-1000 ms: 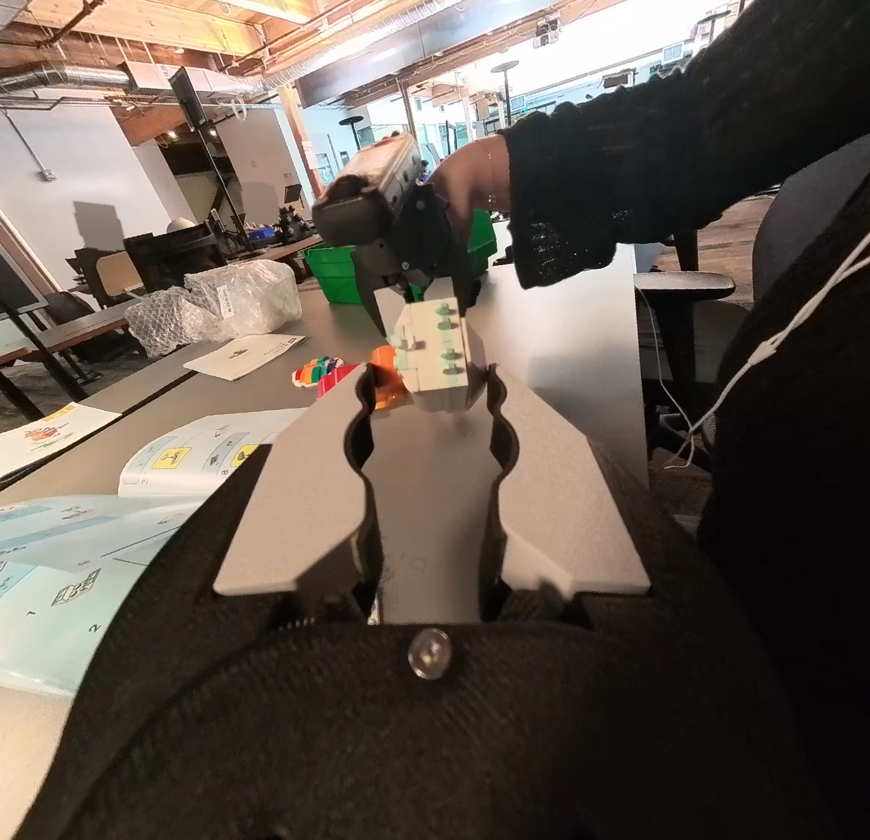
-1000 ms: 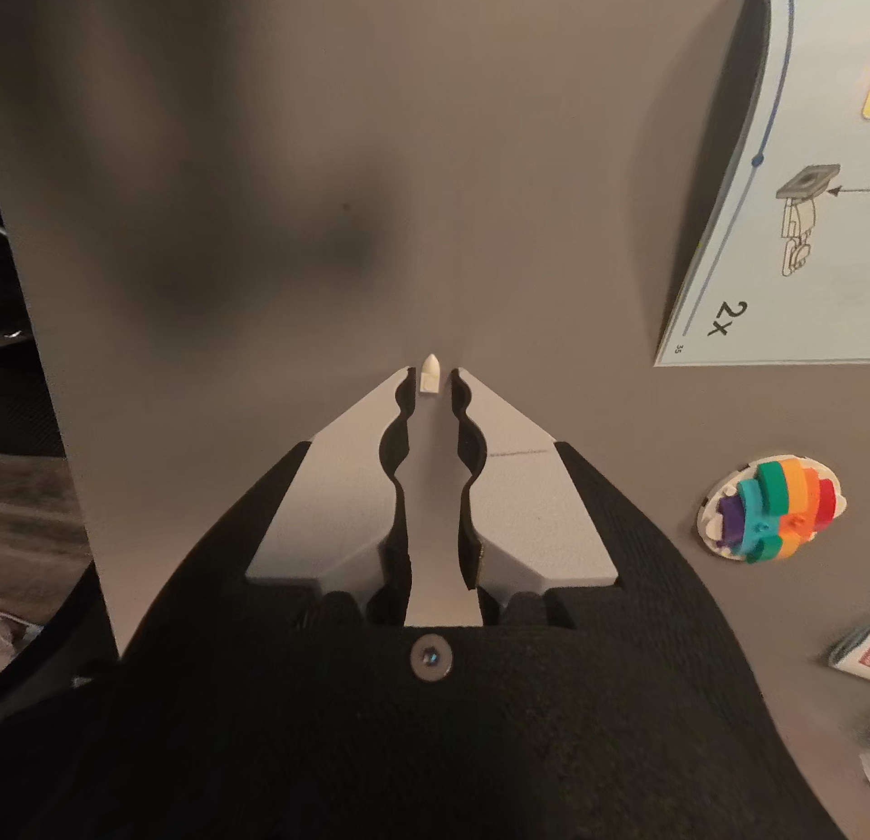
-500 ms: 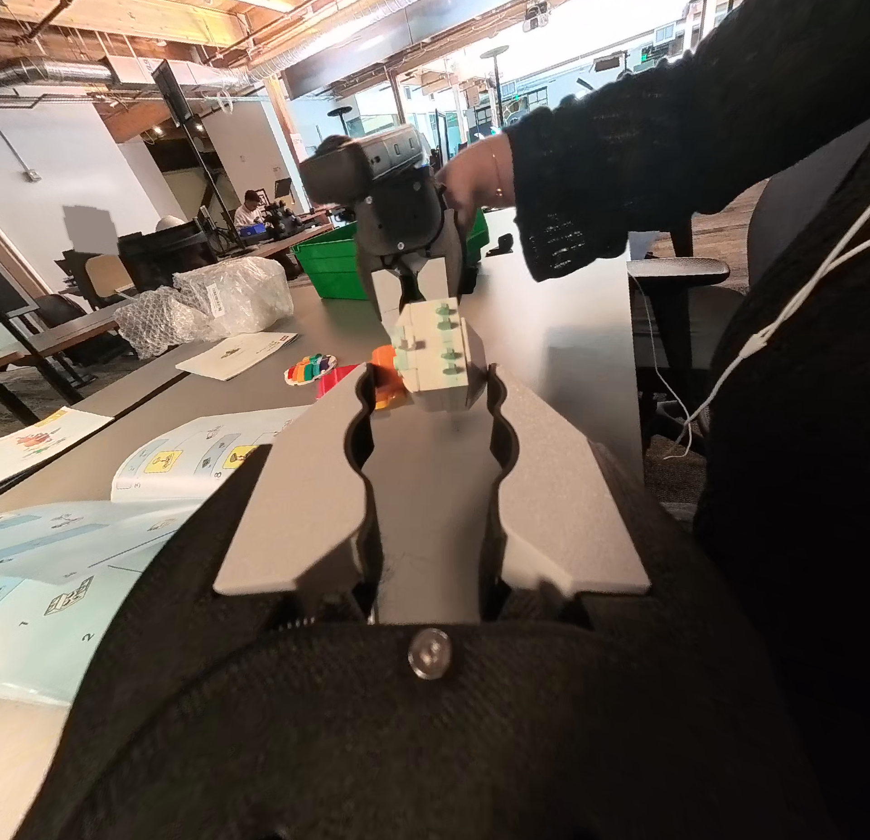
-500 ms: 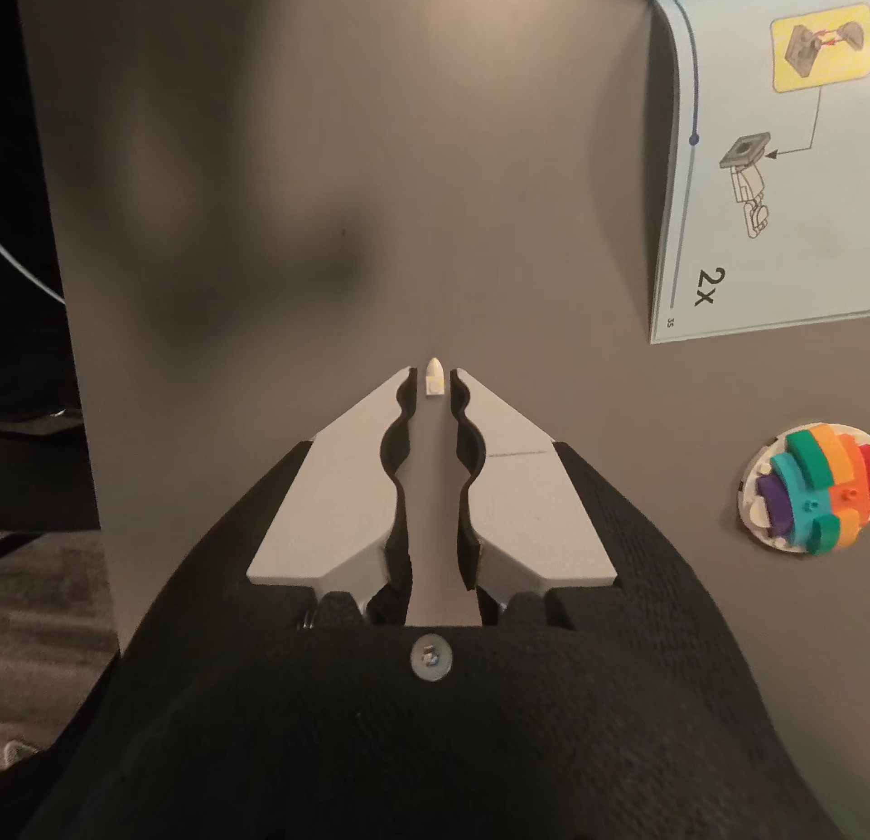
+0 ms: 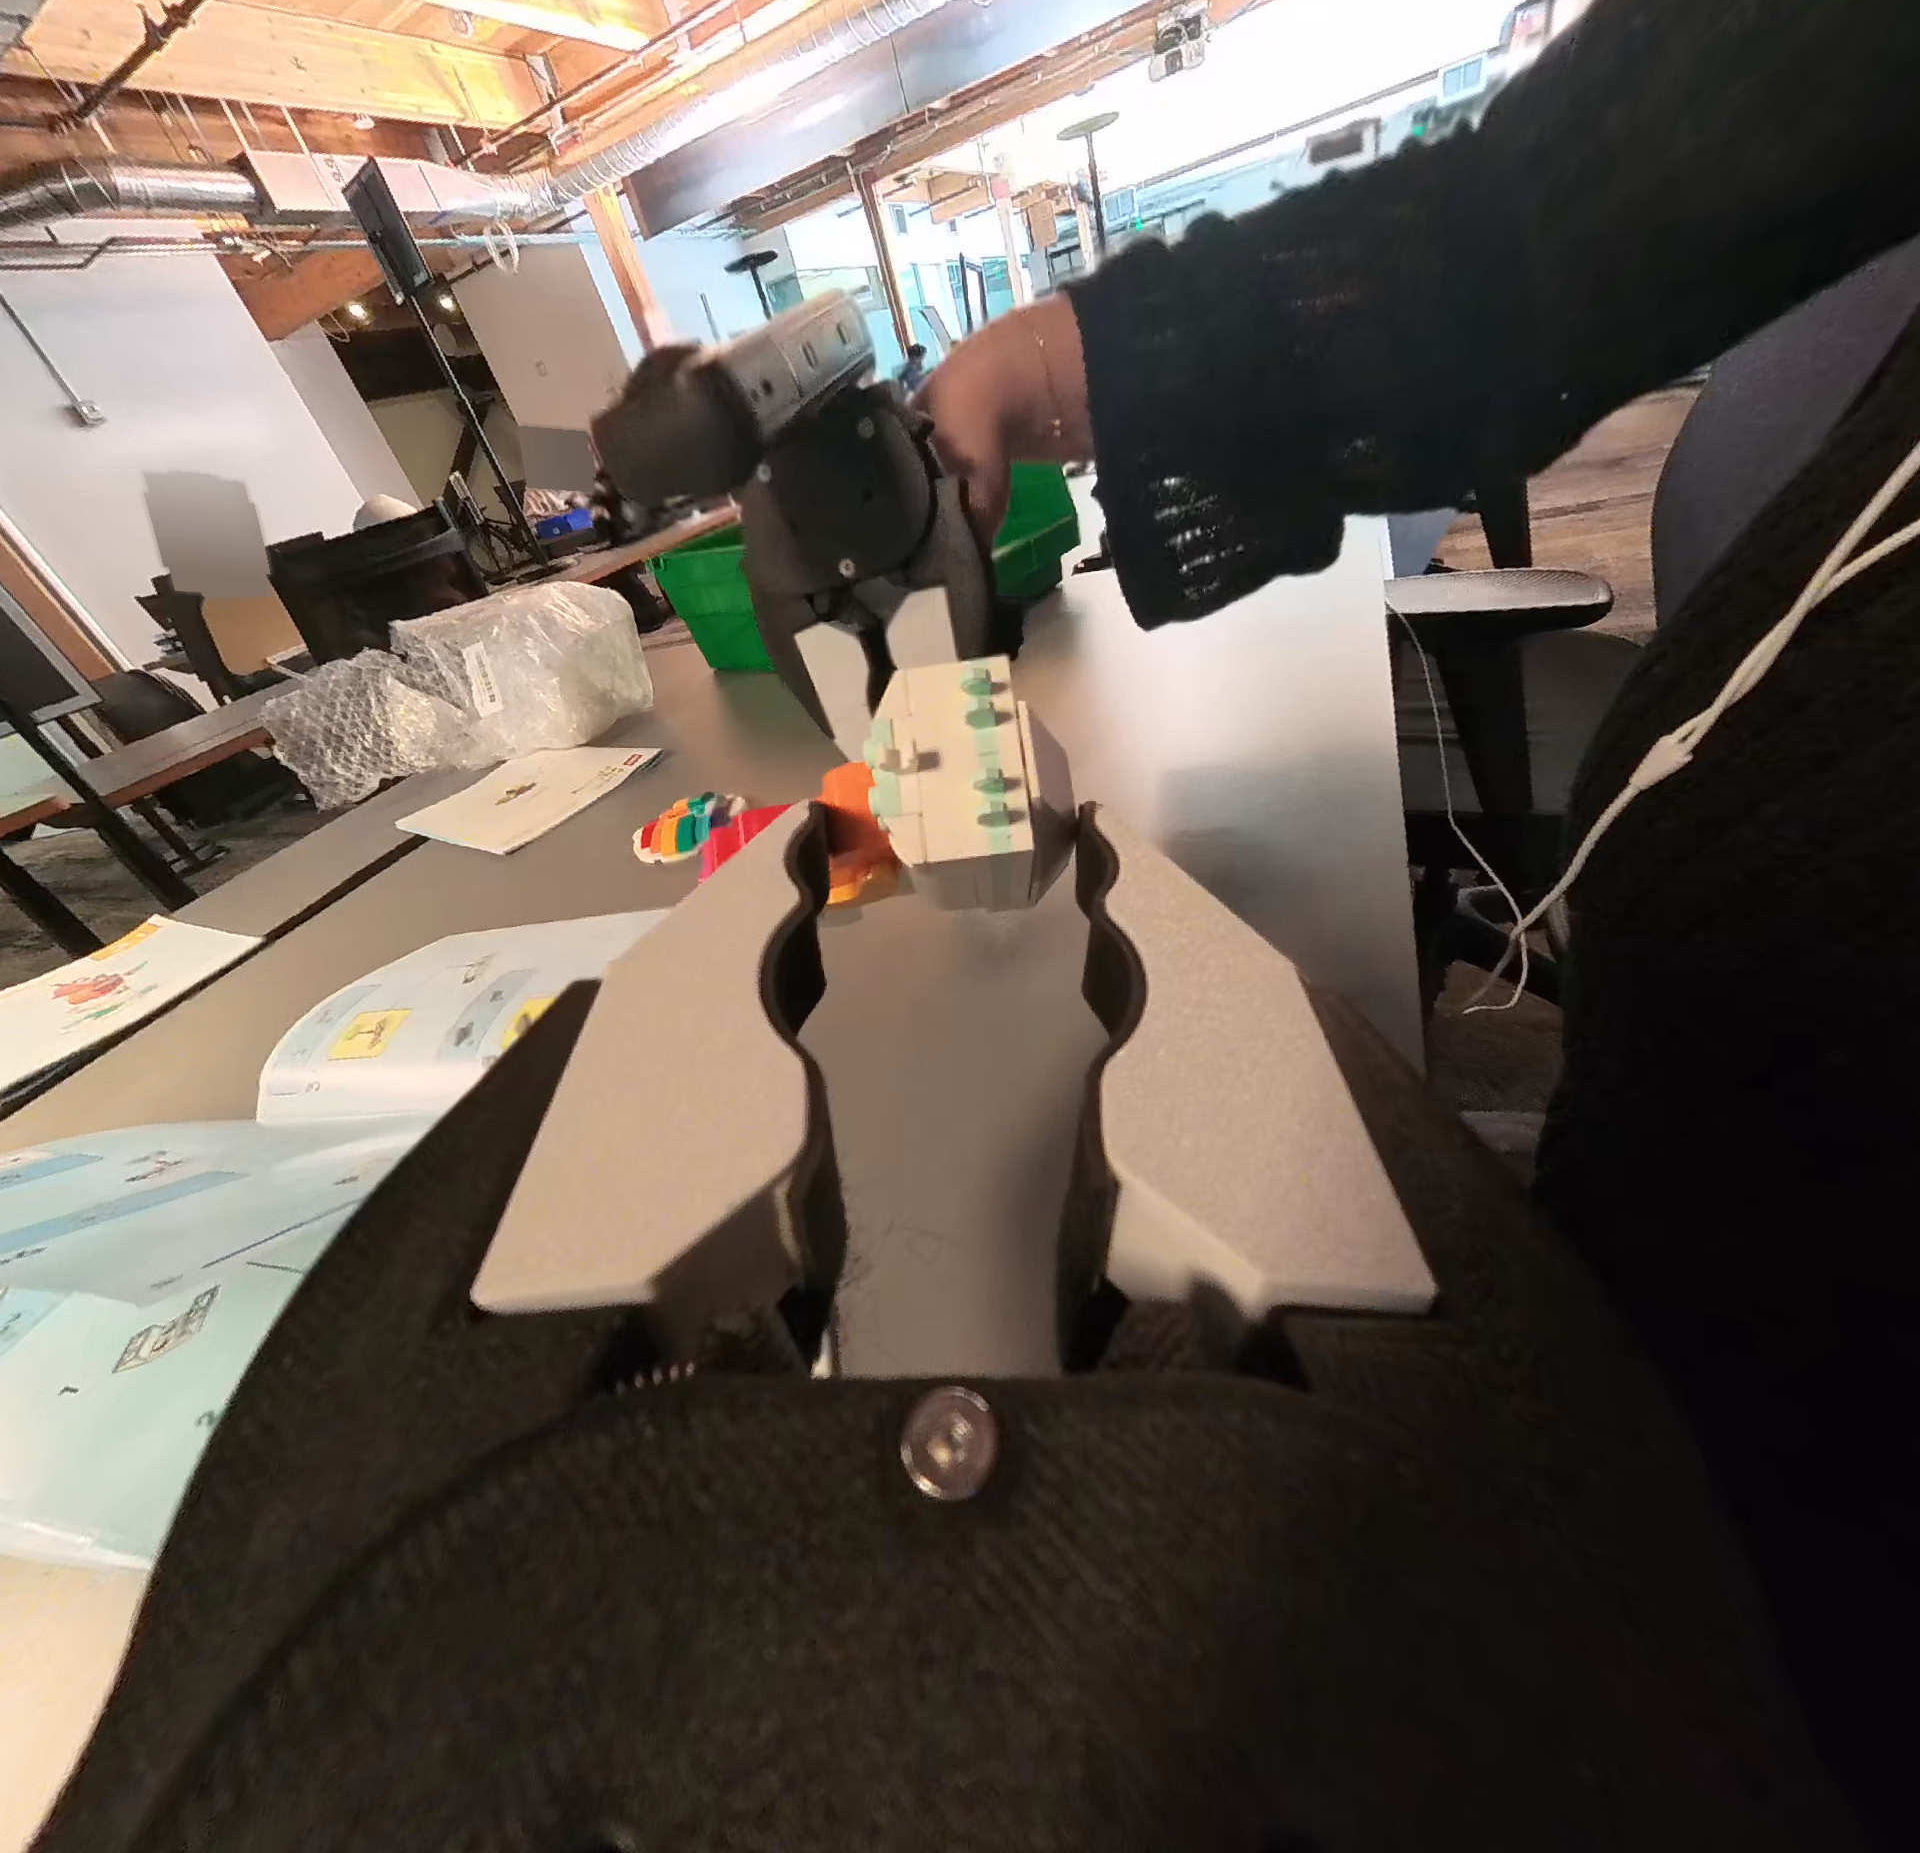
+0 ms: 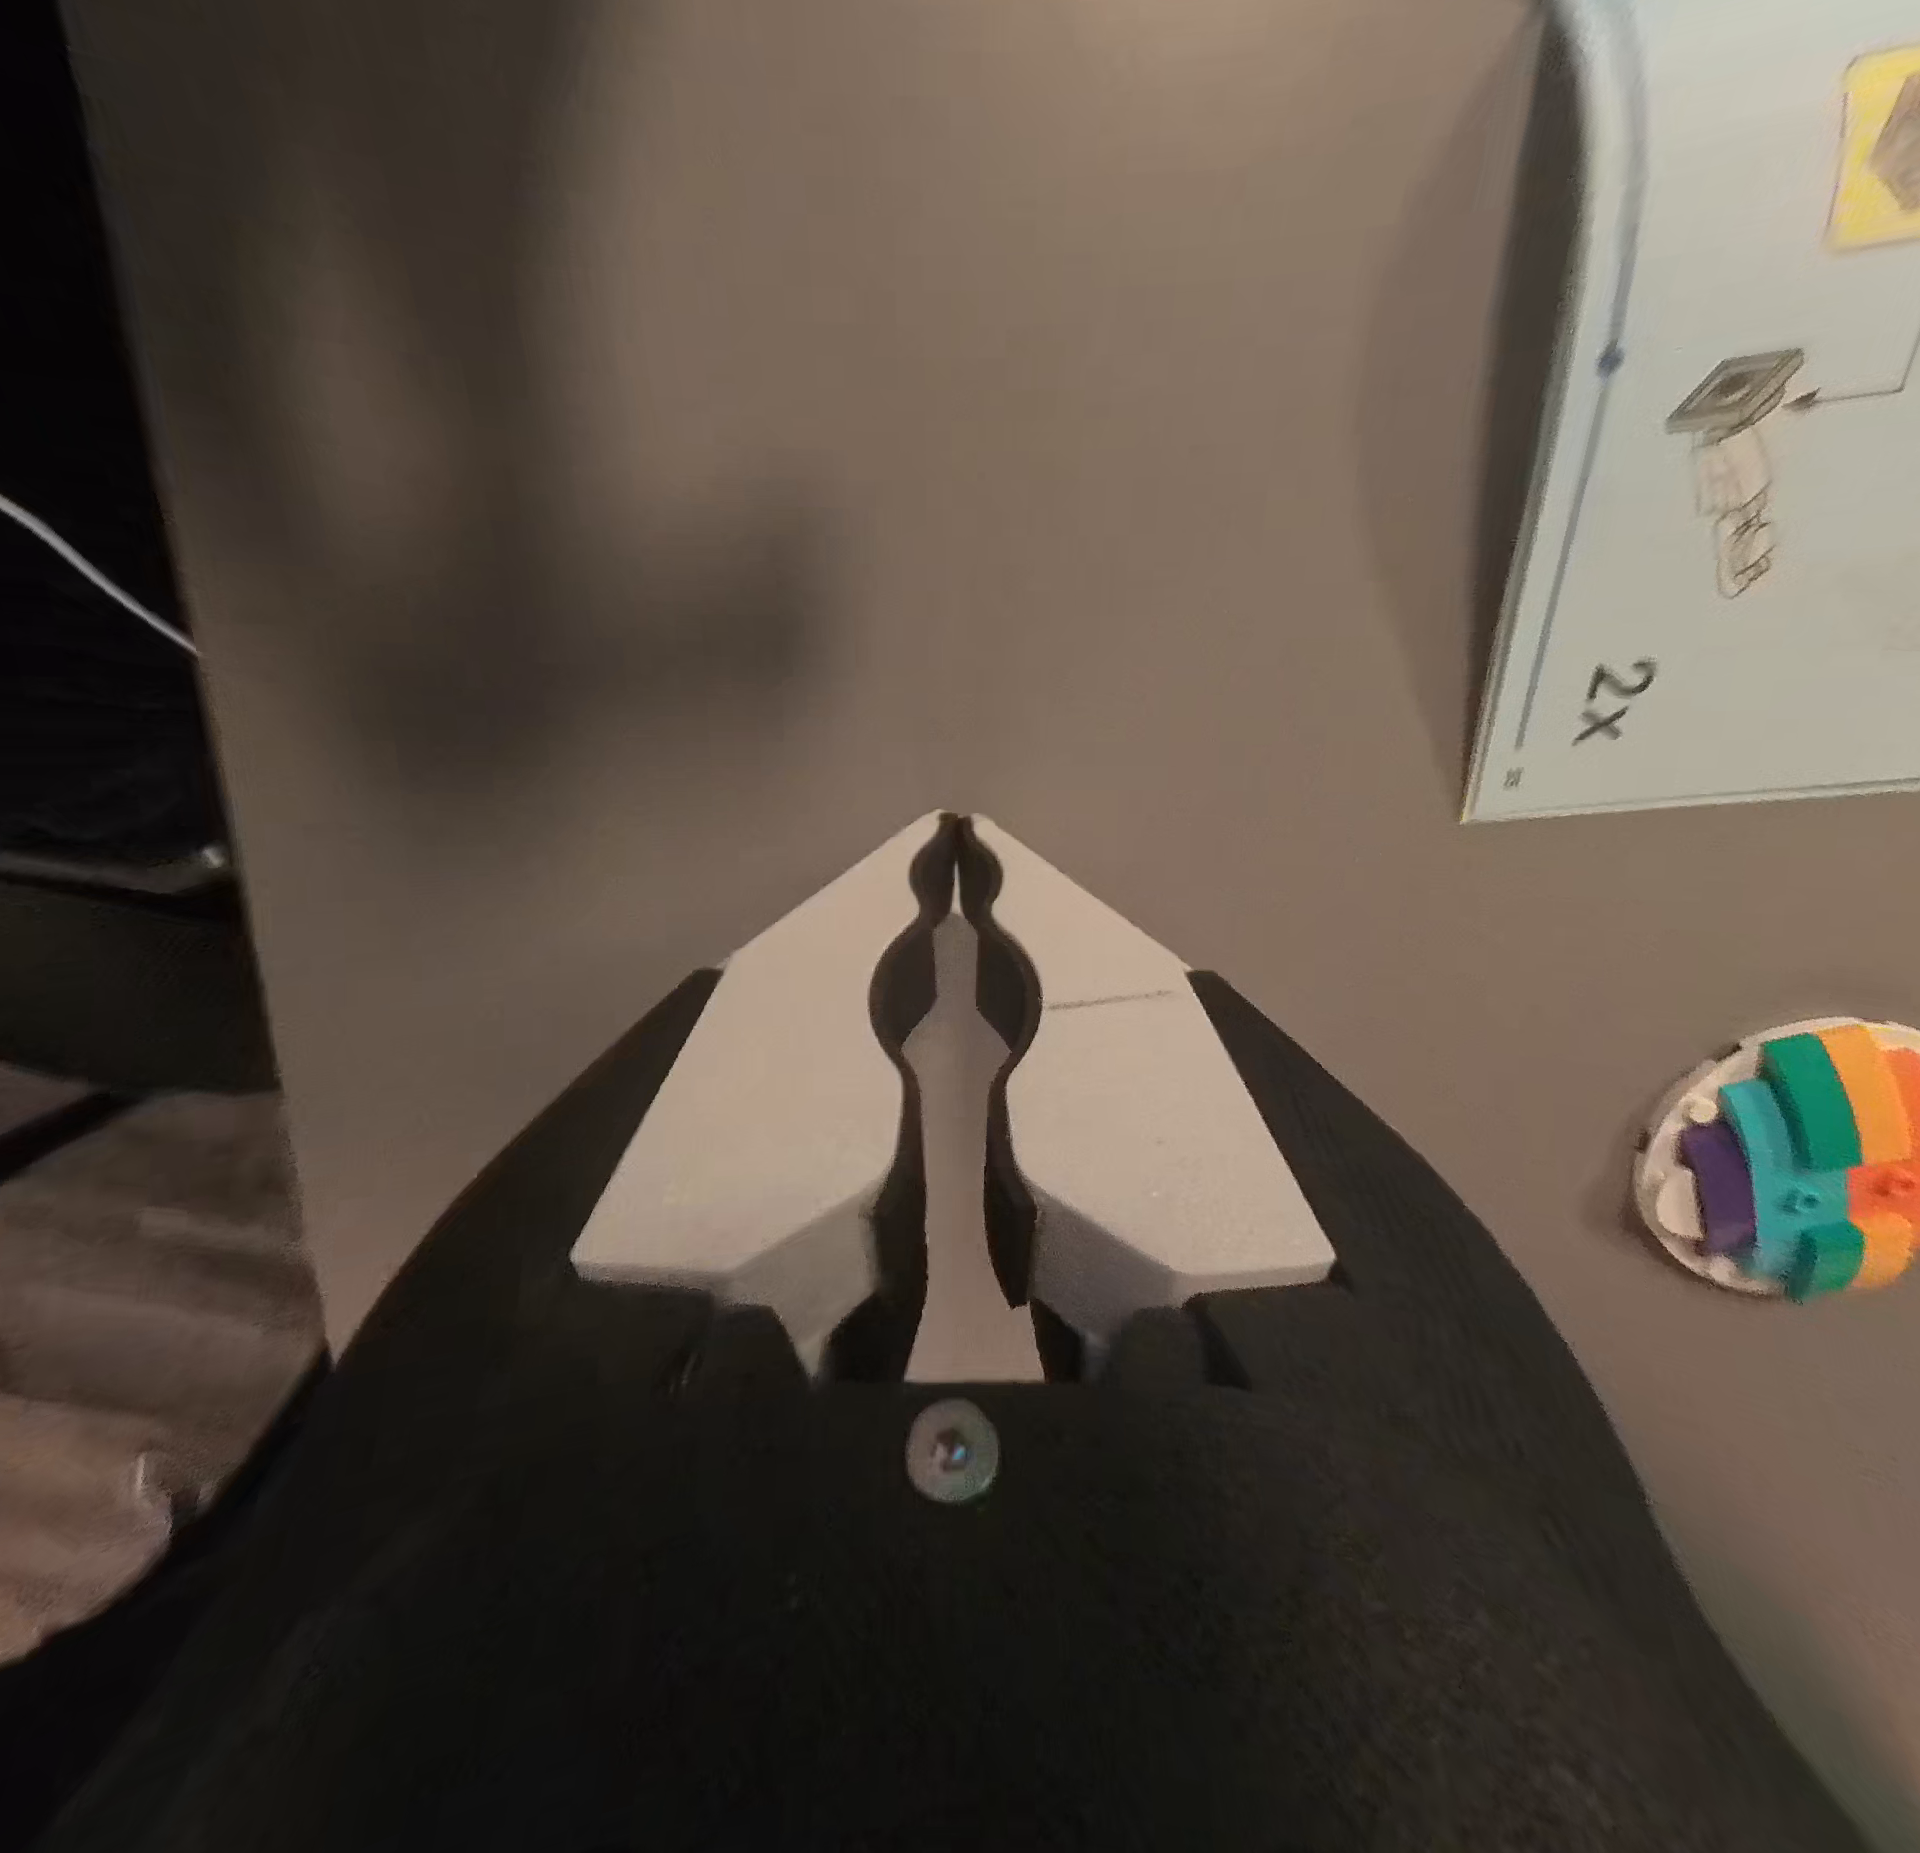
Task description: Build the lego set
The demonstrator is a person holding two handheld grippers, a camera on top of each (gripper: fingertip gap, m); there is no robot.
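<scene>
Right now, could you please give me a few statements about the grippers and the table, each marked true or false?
1. The right gripper has its fingertips together. True.
2. The rainbow piece lies on the instruction booklet. False: it lies on the bare grey table, beside the booklet.
3. The left gripper holds a white and mint lego block. True.
4. The bin behind is red. False: it is green.

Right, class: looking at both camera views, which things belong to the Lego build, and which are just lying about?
Part of the build: white-and-mint Lego block, held by the left gripper; right gripper; rainbow Lego disc; open instruction booklet.
Lying about: bubble wrap; green bin; office chair.
</scene>
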